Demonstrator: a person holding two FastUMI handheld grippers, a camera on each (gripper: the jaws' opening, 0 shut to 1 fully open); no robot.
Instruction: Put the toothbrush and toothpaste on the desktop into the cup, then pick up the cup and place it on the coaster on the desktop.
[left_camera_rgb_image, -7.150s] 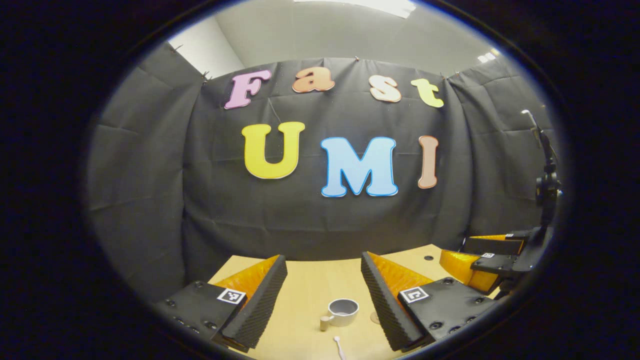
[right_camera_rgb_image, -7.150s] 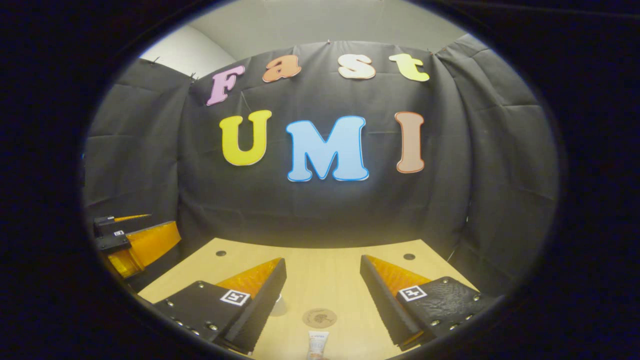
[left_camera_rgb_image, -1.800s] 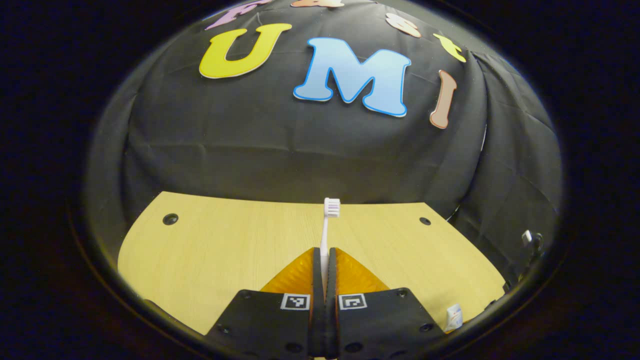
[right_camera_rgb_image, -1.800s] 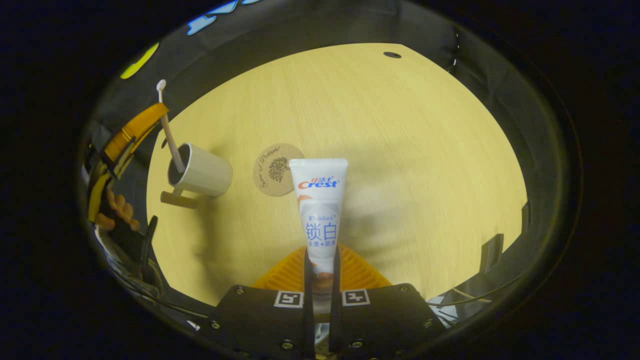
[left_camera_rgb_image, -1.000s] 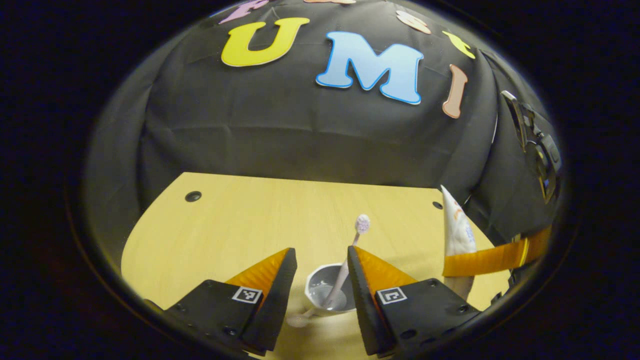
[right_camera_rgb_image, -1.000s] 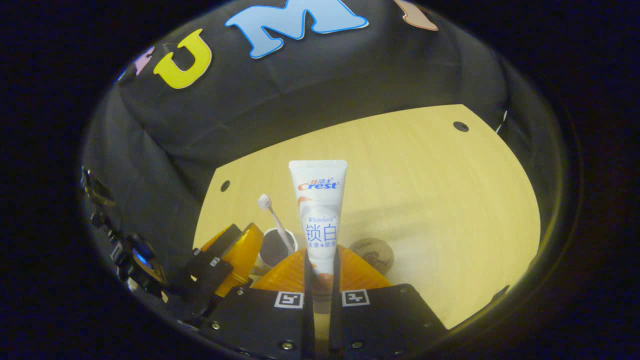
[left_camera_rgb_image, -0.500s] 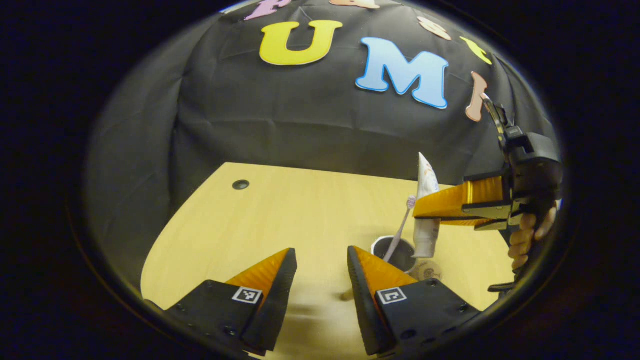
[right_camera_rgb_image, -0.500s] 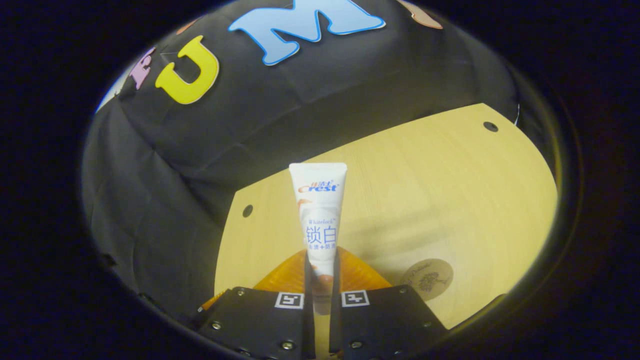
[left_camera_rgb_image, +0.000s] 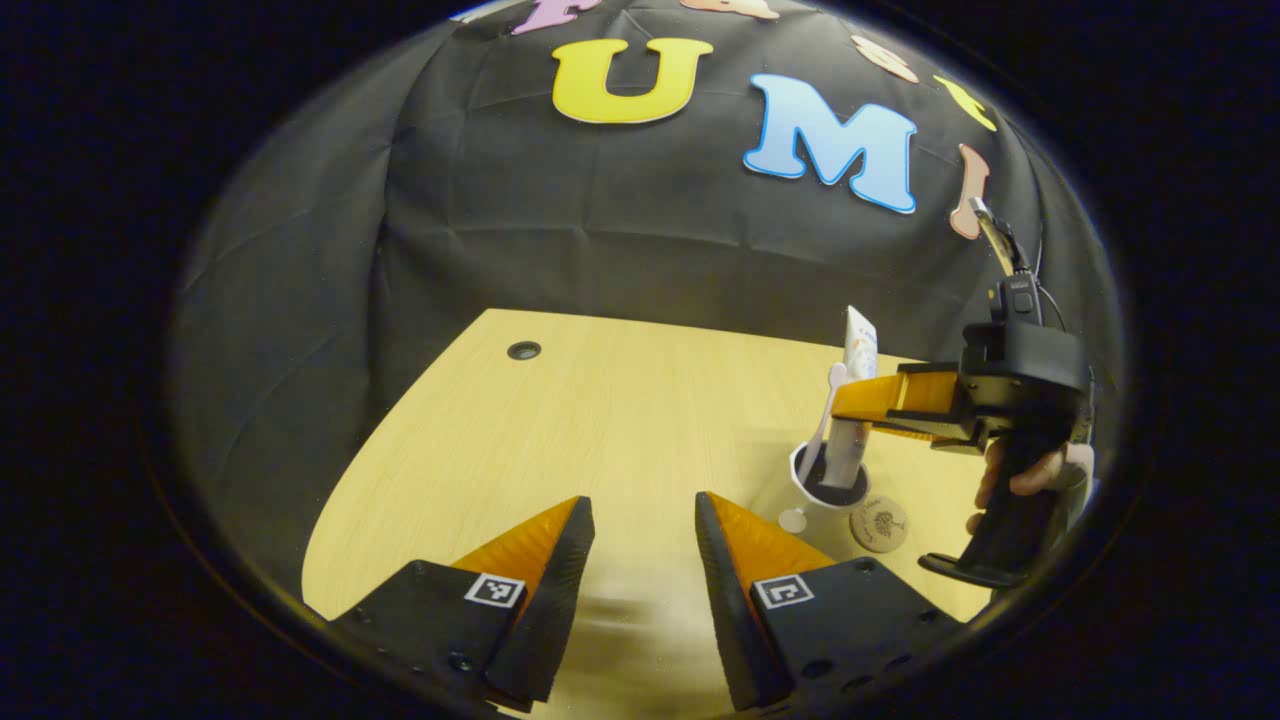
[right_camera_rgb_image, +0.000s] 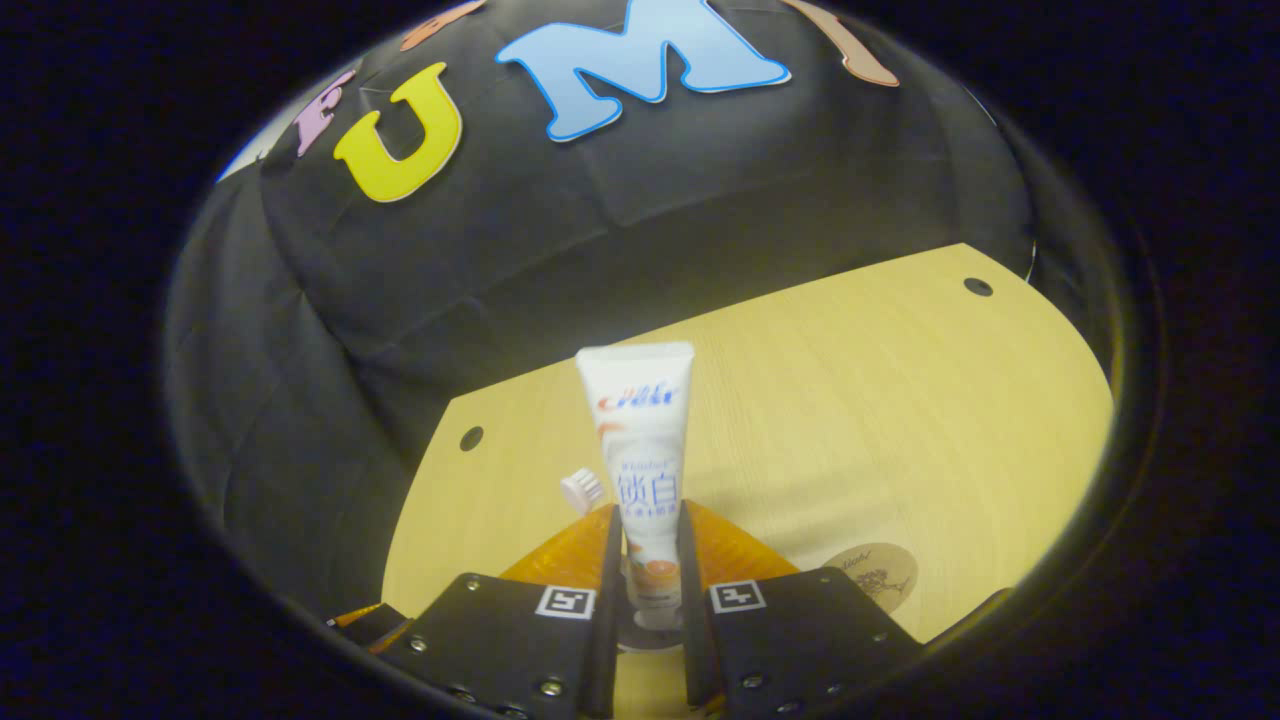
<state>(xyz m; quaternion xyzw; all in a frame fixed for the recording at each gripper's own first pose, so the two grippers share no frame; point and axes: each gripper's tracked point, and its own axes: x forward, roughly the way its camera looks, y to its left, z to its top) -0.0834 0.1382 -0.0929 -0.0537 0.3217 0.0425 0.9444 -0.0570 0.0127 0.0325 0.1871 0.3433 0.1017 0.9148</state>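
A: Toothpaste tube stands upright between the right gripper's fingers, which look slightly parted (firm pressing can't be told).

B: Left gripper view adds the white cup on the wooden desktop, tube lowered into it beside the toothbrush; cork coaster sits just beside. Left gripper hangs spread wide, holding nothing.

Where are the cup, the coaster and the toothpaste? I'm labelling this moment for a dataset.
cup (left_camera_rgb_image: 800, 472): left gripper view, on its white rim.
coaster (left_camera_rgb_image: 878, 523): left gripper view, on its printed top face.
toothpaste (right_camera_rgb_image: 642, 440): right gripper view, on the tube's flat upper body.
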